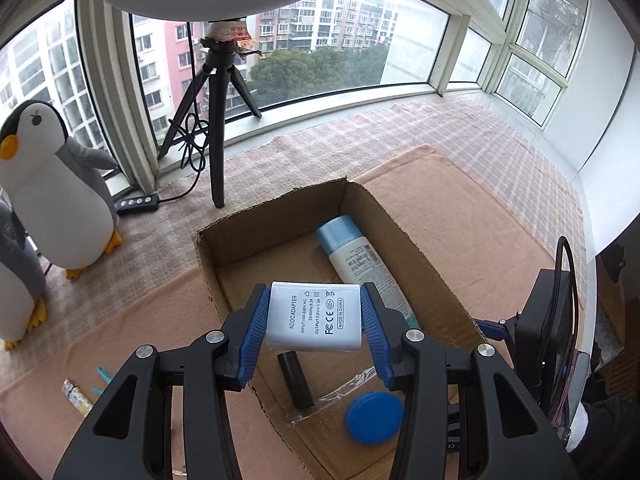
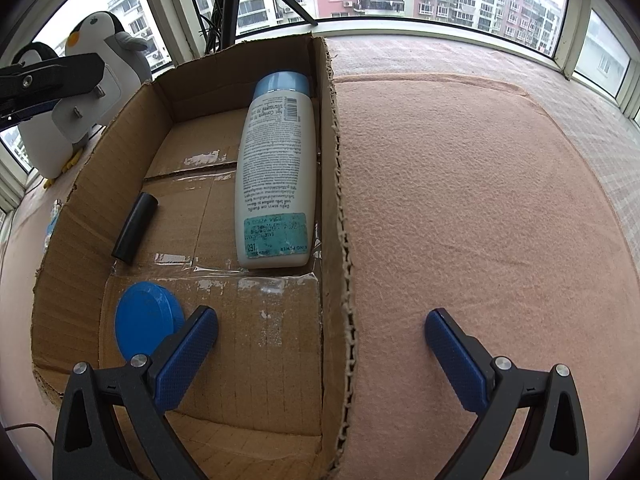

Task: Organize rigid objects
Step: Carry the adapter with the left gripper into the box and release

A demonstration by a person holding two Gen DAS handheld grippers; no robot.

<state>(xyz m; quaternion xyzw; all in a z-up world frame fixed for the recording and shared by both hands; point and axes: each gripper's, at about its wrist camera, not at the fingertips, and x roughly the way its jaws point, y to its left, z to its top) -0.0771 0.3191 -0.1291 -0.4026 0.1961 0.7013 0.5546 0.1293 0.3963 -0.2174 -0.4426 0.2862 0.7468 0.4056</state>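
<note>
The left wrist view looks down over the cardboard box (image 1: 280,216) toward the windows; the right wrist view sits lower and closer, above the box's right wall — both share the box interior and lotion bottle (image 2: 276,176).

Both grippers share one build: the left gripper (image 1: 315,320) and the right gripper (image 2: 322,338) have black plastic arms with triangular cut-outs, round silver screws at the joints, and blue ribbed pads (image 2: 188,356) on the fingers. In the left wrist view, at about four o'clock, stands a black box-like part of the right unit with a looping black cable.
</note>
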